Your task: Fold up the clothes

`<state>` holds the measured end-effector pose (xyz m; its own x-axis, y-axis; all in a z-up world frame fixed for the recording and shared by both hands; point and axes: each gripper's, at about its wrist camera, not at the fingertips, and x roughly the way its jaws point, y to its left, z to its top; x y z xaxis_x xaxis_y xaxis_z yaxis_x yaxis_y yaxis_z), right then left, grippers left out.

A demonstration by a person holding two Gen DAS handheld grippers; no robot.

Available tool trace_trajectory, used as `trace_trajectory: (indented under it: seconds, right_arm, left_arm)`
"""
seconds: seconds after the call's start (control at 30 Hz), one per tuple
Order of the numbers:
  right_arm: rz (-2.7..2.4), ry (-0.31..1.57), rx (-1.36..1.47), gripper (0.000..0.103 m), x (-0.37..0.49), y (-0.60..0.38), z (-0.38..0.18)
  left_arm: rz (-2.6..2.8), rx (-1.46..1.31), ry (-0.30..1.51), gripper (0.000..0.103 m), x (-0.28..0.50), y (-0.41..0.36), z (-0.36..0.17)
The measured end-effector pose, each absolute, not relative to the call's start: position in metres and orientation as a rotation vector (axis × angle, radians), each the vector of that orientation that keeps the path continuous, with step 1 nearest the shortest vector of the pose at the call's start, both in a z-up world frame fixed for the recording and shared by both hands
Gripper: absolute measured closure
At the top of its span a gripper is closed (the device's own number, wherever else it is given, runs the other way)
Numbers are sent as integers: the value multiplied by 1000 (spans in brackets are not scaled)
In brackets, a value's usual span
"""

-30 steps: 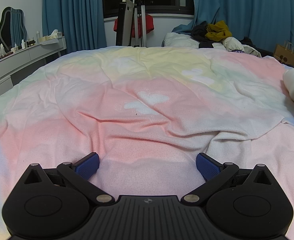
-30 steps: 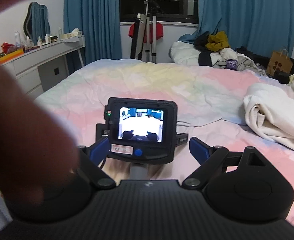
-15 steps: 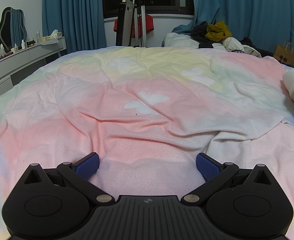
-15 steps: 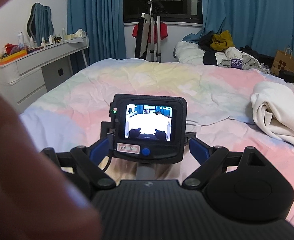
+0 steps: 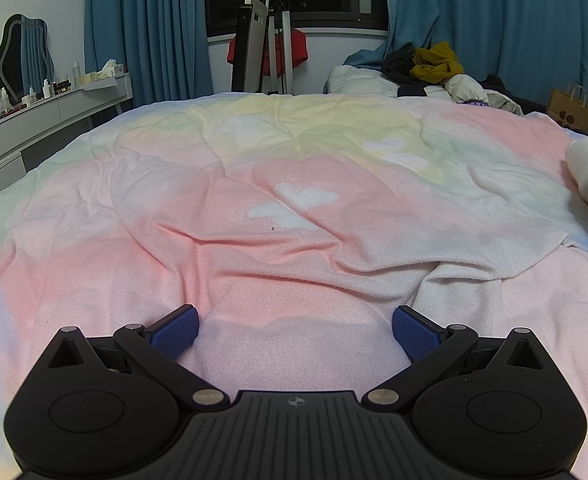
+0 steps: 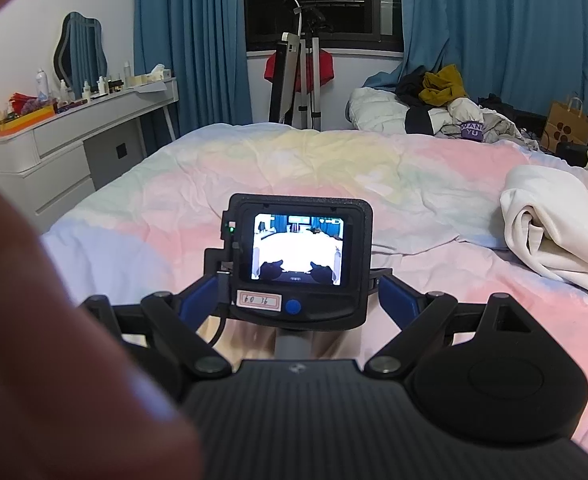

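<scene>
Left gripper: jaws spread wide, blue pads apart, nothing between them, tilted downward. Right gripper: jaws spread wide, tilted downward. Blurred finger: close against the lens, covering the left side of the right wrist view.

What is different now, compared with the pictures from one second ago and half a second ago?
In the right wrist view, the blurred finger close to the lens has shifted: the part across the top has drawn back to the upper left corner, and the lower part now covers more of the bottom left. Nothing was gripped or released. The left gripper, right gripper, pastel blanket and cream garment are unchanged.
</scene>
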<state>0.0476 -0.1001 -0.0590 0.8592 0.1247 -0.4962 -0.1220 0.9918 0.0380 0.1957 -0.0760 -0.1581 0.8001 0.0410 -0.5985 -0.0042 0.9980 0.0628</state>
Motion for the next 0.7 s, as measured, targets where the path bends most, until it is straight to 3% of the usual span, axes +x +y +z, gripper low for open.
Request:
trace_trajectory:
  seconds: [0.7]
  right_arm:
    - [126, 532, 0, 14, 44, -97, -62]
  left_arm:
    - [23, 60, 643, 0, 195, -76, -158]
